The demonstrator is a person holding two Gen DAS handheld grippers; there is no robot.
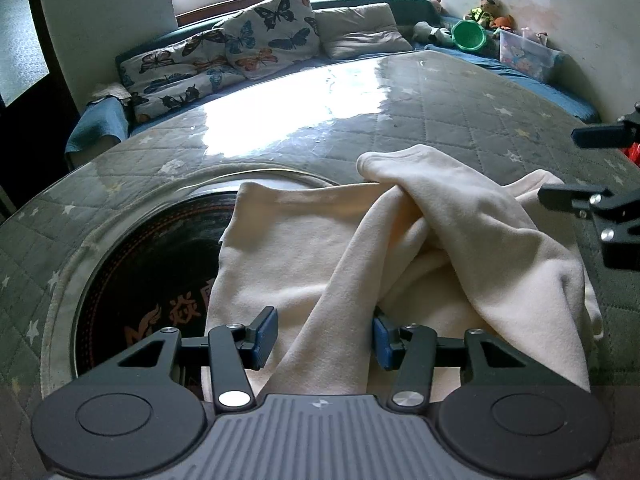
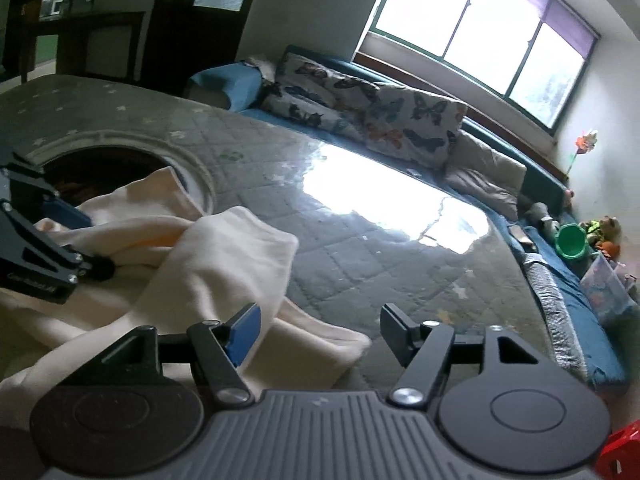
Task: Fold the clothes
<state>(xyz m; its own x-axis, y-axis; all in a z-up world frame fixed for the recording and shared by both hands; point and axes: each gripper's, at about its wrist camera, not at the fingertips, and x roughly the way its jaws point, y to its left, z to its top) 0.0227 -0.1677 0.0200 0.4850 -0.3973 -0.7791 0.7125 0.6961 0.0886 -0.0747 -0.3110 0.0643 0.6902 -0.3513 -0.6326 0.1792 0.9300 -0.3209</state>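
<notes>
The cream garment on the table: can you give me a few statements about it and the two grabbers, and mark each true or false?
1. The cream garment lies partly over the round dark inset in the table. True.
2. The right gripper is clamped on a sleeve. False: its jaws stand apart, with nothing pinched between them.
3. A strip of the garment runs between the fingers of the left gripper. True.
4. The garment is folded into a neat square. False: it lies rumpled, with its sleeves crossed over each other.
5. Butterfly-print cushions sit on the bench under the window. True.
</notes>
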